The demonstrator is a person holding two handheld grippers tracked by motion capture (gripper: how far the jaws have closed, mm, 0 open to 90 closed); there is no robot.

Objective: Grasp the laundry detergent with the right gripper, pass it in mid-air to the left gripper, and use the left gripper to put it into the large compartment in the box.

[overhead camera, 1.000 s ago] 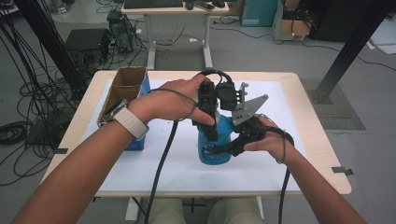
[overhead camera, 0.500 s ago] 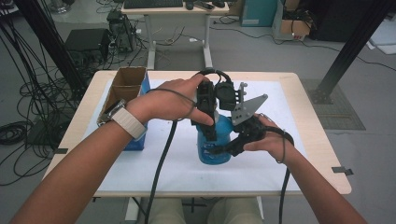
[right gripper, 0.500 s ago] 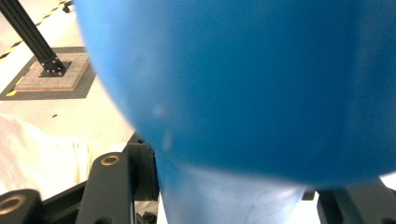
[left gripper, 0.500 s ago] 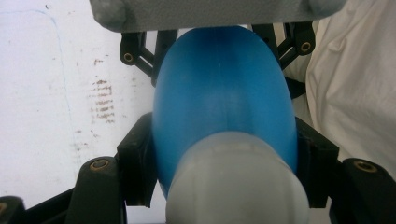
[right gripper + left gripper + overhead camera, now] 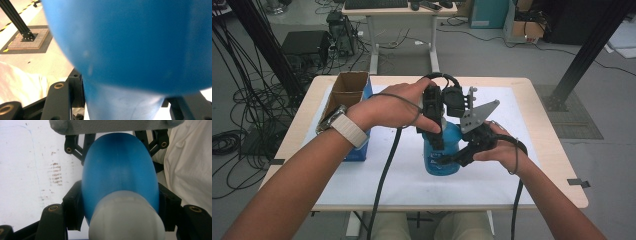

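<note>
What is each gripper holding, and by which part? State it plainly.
Both hold the blue bottle. The left gripper clamps it from above, near its white cap; the right gripper grips it from the side, at its lower body.

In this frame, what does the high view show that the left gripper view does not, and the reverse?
High view alone: the open brown cardboard box on the light wooden table, both forearms, a strapped wrist, the floor cables. Left gripper view alone: brown smudges on the white sheet and the pale rounded cap at the bottle's near end. Shared: the blue plastic bottle, with the left tongs closed on it.
</note>
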